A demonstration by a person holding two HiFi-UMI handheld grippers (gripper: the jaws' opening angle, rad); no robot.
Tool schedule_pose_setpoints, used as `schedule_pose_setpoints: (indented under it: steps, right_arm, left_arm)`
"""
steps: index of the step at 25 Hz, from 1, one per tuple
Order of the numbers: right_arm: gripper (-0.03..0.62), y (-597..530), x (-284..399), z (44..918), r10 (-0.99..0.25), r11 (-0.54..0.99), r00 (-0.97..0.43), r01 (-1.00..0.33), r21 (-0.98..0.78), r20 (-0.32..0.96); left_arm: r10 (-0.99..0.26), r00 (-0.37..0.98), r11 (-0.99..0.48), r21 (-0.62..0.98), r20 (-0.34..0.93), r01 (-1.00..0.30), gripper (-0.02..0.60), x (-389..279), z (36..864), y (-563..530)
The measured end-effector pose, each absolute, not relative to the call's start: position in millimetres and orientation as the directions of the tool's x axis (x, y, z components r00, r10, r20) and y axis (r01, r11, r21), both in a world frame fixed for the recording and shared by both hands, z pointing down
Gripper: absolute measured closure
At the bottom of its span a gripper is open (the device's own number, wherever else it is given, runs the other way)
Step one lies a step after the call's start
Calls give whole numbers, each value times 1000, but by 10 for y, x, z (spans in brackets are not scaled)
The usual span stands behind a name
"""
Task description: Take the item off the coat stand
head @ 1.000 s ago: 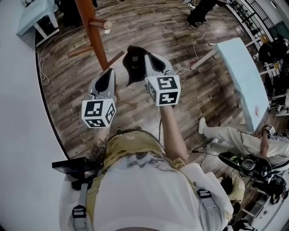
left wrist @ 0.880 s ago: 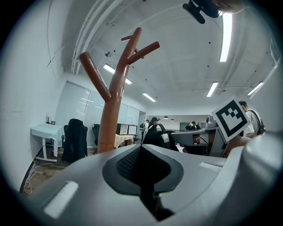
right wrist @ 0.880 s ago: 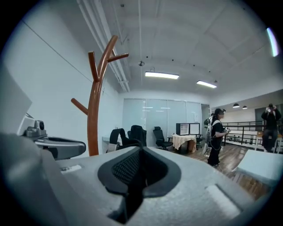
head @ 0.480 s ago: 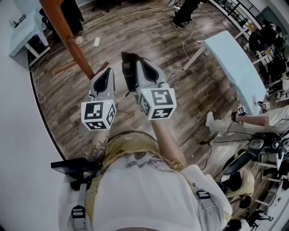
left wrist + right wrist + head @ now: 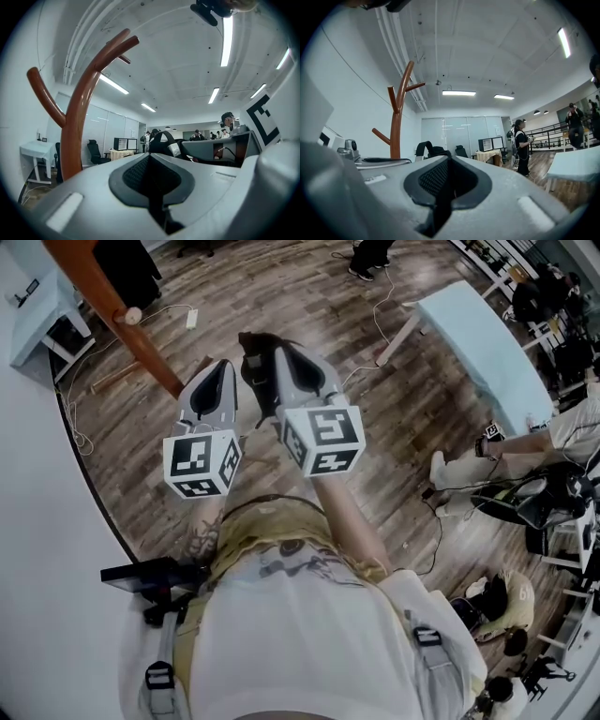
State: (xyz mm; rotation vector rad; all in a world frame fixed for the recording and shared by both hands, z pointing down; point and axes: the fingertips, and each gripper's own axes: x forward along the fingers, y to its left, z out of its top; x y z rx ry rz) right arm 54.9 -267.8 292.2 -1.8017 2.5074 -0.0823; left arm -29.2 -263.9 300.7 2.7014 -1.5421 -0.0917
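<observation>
A black bag [image 5: 254,373] hangs at the tip of my right gripper [image 5: 281,352], which is shut on it, off the stand. In the right gripper view the bag's strap [image 5: 430,150] shows just past the closed jaws of the right gripper [image 5: 449,161]. My left gripper [image 5: 222,366] is beside it on the left, shut with nothing in it. The left gripper view shows its own closed jaws [image 5: 150,157] and the bag [image 5: 162,143] beyond them. The brown wooden coat stand [image 5: 98,301] rises at the upper left, apart from both grippers; its bare hooks [image 5: 77,122] curve upward.
A light blue table [image 5: 487,352] stands on the right of the wood floor. A smaller table [image 5: 36,307] is at the upper left by the white wall. A person sits on the floor at the right [image 5: 487,460]. Cables [image 5: 398,306] trail over the floor.
The coat stand has slid toward the view's upper left, farther from the grippers. The black bag has stayed at the right gripper's tip, and both grippers keep side by side.
</observation>
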Motion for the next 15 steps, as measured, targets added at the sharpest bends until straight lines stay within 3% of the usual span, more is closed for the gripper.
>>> schedule_pose_setpoints:
  steps: [15]
  right_arm:
    - [579, -2708, 531, 3014, -944, 327, -329, -942, -70, 11]
  left_arm:
    - [-866, 499, -499, 63, -24, -864, 580, -327, 3092, -2658]
